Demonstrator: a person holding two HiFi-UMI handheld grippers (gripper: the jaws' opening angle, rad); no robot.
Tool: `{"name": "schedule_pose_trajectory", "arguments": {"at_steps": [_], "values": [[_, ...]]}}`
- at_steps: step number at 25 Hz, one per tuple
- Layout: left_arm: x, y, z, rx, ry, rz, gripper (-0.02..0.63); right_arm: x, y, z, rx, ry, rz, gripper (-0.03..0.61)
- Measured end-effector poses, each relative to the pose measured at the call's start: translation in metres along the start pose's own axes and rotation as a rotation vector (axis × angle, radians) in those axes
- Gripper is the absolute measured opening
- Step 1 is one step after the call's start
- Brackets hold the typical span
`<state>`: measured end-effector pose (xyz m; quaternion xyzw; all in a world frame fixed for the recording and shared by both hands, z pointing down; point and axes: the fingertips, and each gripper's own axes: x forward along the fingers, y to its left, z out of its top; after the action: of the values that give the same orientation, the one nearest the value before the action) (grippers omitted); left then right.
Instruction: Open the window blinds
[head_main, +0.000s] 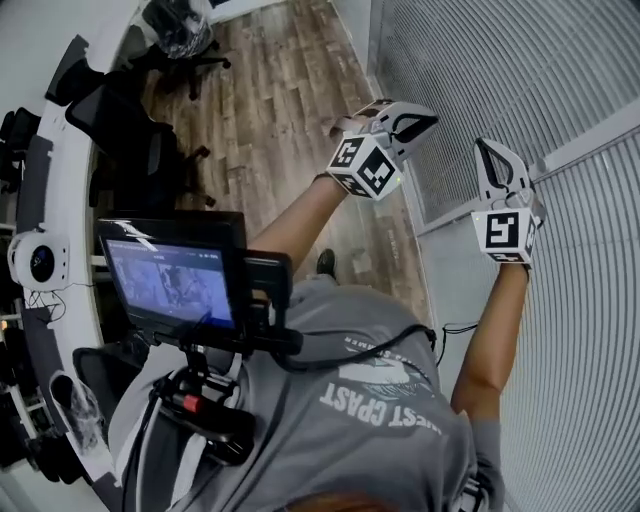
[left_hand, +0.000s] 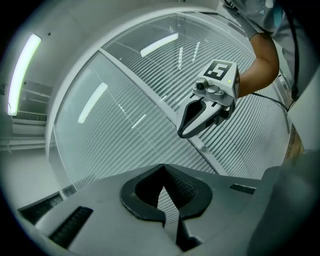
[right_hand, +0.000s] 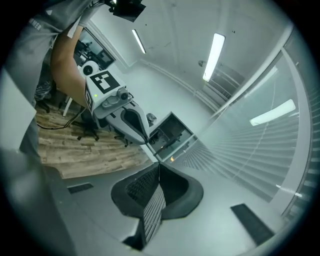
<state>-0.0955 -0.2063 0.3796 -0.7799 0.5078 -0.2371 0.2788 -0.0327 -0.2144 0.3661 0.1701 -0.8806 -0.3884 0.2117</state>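
Along the right side of the head view, the window blinds (head_main: 560, 90) hang fully lowered with their slats turned flat and shut. They cover two panes split by a pale frame bar (head_main: 530, 170). No view shows a tilt wand or pull cord that I can make out for certain.

Both grippers are raised in front of the slats, near them but touching nothing. The right gripper (head_main: 488, 155) is just beside the frame bar. The left gripper (head_main: 420, 120) is a little further out, over the edge of the wooden floor (head_main: 290, 90). Each gripper view shows its own jaws pressed together at the tips with nothing between them, only slats seen through the gap behind.

I judge the step in hand to be the approach, so the blinds are not yet worked on. To do it well:

- Find the control first, probably at an edge of a pane, and don't prod the slats, which bend easily.
- Spread the jaws of one gripper before reaching it.
- Close squarely on the wand or cord.
- Twist or pull steadily along its own line.
- Hold the other gripper clear of the slats.

Behind the person, office chairs (head_main: 130, 140) stand well apart from all this.
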Motion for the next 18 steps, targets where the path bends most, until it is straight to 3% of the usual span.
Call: {"name": "schedule_pose_trajectory", "arguments": {"at_steps": [4, 8, 18], "values": [[0.013, -0.007, -0.002, 0.017, -0.077, -0.071, 0.003, -0.007, 0.004, -0.016, 0.037, 0.086, -0.090, 0.003], [0.051, 0.020, -0.021, 0.010, -0.168, -0.152, 0.003, 0.018, -0.014, -0.038, 0.082, 0.217, -0.179, 0.003], [0.180, 0.004, -0.031, 0.028, -0.249, -0.289, 0.003, 0.006, -0.075, -0.146, 0.106, 0.466, -0.387, 0.003]]}}
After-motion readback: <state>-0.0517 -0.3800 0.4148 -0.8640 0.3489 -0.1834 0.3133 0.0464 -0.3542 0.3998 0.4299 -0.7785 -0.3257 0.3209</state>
